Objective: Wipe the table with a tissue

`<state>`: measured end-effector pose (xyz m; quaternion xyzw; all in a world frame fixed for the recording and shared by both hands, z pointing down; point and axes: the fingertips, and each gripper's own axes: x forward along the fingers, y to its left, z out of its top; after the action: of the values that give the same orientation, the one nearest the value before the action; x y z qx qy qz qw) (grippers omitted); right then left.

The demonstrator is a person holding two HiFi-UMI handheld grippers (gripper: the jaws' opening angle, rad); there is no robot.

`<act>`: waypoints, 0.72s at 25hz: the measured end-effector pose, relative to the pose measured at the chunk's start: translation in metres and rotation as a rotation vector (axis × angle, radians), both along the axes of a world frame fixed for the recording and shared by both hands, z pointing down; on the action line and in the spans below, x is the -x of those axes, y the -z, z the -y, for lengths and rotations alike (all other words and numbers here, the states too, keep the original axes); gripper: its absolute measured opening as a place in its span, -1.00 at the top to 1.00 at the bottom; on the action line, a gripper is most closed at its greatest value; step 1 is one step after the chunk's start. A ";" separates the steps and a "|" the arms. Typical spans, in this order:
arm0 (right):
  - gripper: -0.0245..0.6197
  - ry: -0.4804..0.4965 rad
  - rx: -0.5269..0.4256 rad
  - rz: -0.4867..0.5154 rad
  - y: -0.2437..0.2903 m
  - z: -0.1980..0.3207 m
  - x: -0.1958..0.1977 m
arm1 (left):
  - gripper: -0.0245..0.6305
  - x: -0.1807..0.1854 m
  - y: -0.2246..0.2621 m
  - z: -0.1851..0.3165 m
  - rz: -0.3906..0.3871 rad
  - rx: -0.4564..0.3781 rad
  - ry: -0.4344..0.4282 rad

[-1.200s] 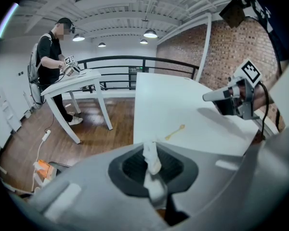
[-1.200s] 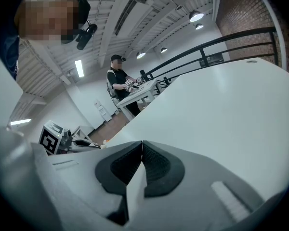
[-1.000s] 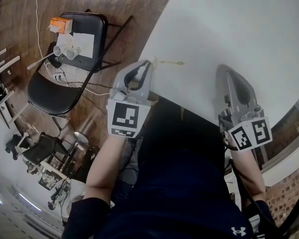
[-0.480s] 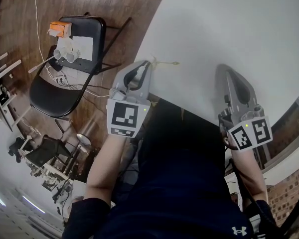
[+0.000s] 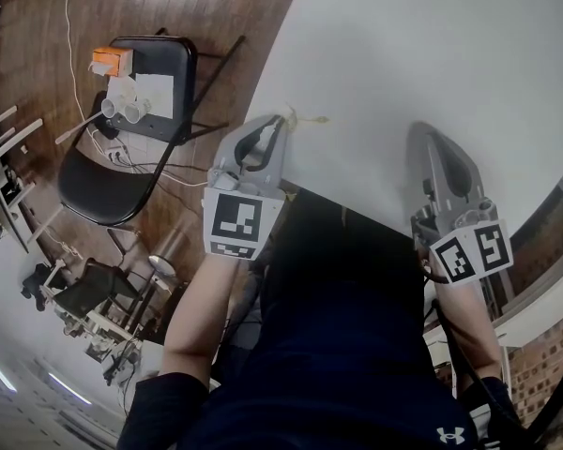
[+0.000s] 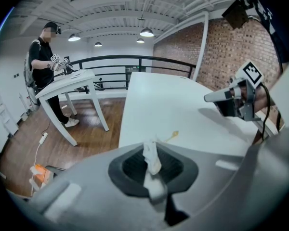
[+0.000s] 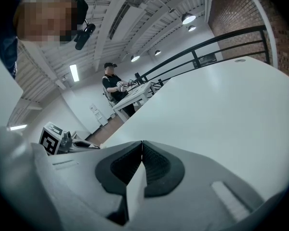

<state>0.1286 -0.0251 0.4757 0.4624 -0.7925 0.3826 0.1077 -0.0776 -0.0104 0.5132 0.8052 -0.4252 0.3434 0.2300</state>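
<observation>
A crumpled white tissue (image 6: 151, 159) sits pinched between the jaws of my left gripper (image 5: 282, 119), which is shut on it. That gripper hovers at the near left edge of the white table (image 5: 432, 45). Just past its tip, a small yellowish smear (image 5: 311, 118) lies on the tabletop; it also shows in the left gripper view as the smear (image 6: 171, 136). My right gripper (image 5: 425, 131) rests over the table's near edge to the right, jaws shut with nothing between them (image 7: 141, 147).
A black folding chair (image 5: 98, 172) stands on the wood floor to the left, holding an orange box (image 5: 112, 61), paper cups (image 5: 122, 106) and a white sheet (image 5: 154, 95). Cables trail beside it. A person (image 6: 42, 57) works at another white table (image 6: 70, 80) further off.
The head view has drifted slightly, so the chair sits a bit higher in the picture. Both grippers keep their places and their hold.
</observation>
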 end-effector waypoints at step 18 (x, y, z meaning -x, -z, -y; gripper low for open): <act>0.89 -0.049 0.011 0.015 -0.002 0.001 -0.015 | 0.87 -0.017 -0.001 0.003 -0.007 0.006 -0.023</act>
<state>0.1438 -0.0258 0.4781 0.4784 -0.7795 0.3931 0.0948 -0.0608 -0.0137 0.5145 0.8106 -0.4142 0.3444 0.2298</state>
